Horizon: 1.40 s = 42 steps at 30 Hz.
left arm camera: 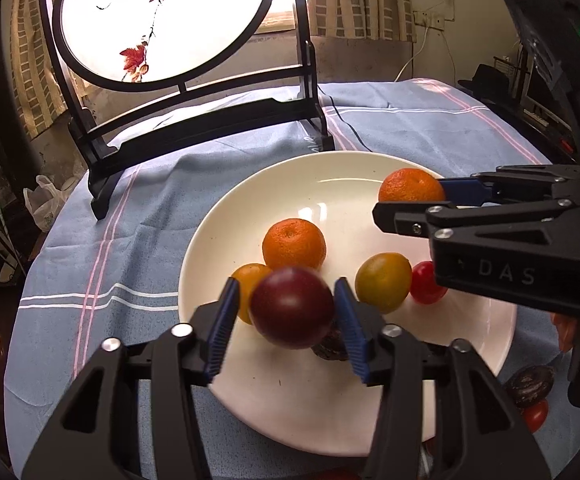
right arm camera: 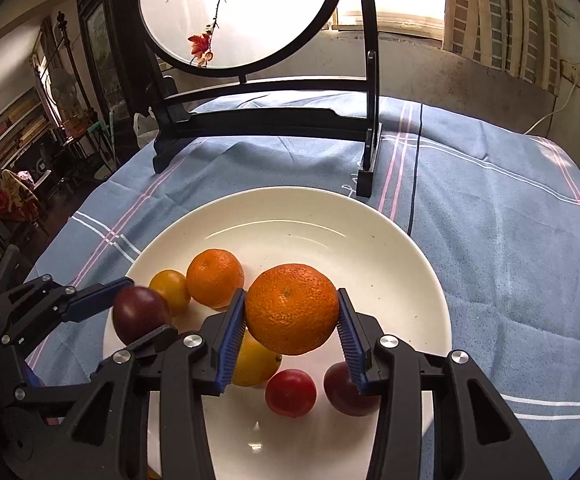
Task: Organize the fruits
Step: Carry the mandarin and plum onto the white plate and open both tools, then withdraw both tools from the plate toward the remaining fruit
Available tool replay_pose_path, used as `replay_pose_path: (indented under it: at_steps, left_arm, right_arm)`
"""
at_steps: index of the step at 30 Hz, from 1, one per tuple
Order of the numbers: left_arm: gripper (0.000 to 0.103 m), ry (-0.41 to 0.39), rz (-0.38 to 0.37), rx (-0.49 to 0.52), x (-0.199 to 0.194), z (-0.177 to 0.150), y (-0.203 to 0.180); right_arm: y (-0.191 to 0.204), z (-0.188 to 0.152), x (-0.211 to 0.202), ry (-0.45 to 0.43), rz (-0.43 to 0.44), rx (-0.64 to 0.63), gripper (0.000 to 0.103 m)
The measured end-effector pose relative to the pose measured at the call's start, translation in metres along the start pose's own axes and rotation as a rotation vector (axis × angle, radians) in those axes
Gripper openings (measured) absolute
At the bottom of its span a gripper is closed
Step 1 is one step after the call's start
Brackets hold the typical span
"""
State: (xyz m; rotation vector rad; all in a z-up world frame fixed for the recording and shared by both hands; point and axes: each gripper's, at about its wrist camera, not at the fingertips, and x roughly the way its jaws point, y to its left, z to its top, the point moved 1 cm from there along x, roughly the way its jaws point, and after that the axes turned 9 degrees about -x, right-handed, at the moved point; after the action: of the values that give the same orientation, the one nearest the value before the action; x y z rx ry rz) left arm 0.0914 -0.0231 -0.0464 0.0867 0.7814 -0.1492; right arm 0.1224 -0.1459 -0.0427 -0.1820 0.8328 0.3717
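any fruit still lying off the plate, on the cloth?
Yes, a dark fruit and a red tomato lie on the cloth beside the plate.

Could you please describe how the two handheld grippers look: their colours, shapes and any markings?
Both the left gripper and the right gripper have angular matte black plastic bodies with triangular cut-outs and round silver screw heads. Each finger ends in a flat blue ribbed pad. In the left wrist view, pale letters "DAS" mark the right gripper's side, and a small green light glows above it.

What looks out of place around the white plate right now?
A dark wrinkled round fruit and a small red tomato lie on the blue striped cloth beside the white ceramic plate, not on it with the other fruits.
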Motion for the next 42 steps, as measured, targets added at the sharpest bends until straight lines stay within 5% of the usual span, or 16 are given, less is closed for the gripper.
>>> replay_pose_path:
  at_steps: [1,10,20,27,34,36,42]
  left_arm:
    - [0.067,-0.018,0.004,-0.003,-0.003,0.001,0.001]
    - [0.067,-0.063,-0.011,-0.016,-0.033,-0.002,0.017]
    - [0.069,-0.06,-0.018,-0.024,-0.079,-0.046,0.045]
    - [0.069,-0.019,-0.052,0.002,-0.1,-0.086,0.044]
    - [0.069,0.022,-0.148,0.069,-0.118,-0.116,0.011]
    - [0.069,0.039,-0.174,0.096,-0.119,-0.123,-0.003]
    - [0.069,0.11,-0.242,0.139,-0.112,-0.143,-0.035]
  right_arm:
    - [0.0,0.001,-0.001,-0.006,0.005,0.002,0.05]
    - [0.002,-0.013,-0.055,-0.081,0.026,-0.02,0.051]
    - [0.054,-0.113,-0.139,-0.055,0.097,-0.209,0.055]
    - [0.081,-0.173,-0.129,0.063,0.102,-0.284,0.055]
    - [0.092,-0.171,-0.103,0.081,0.089,-0.319,0.048]
    - [0.093,-0.17,-0.105,0.072,0.08,-0.33,0.037]
    - [0.082,-0.18,-0.121,0.065,0.088,-0.305,0.036]
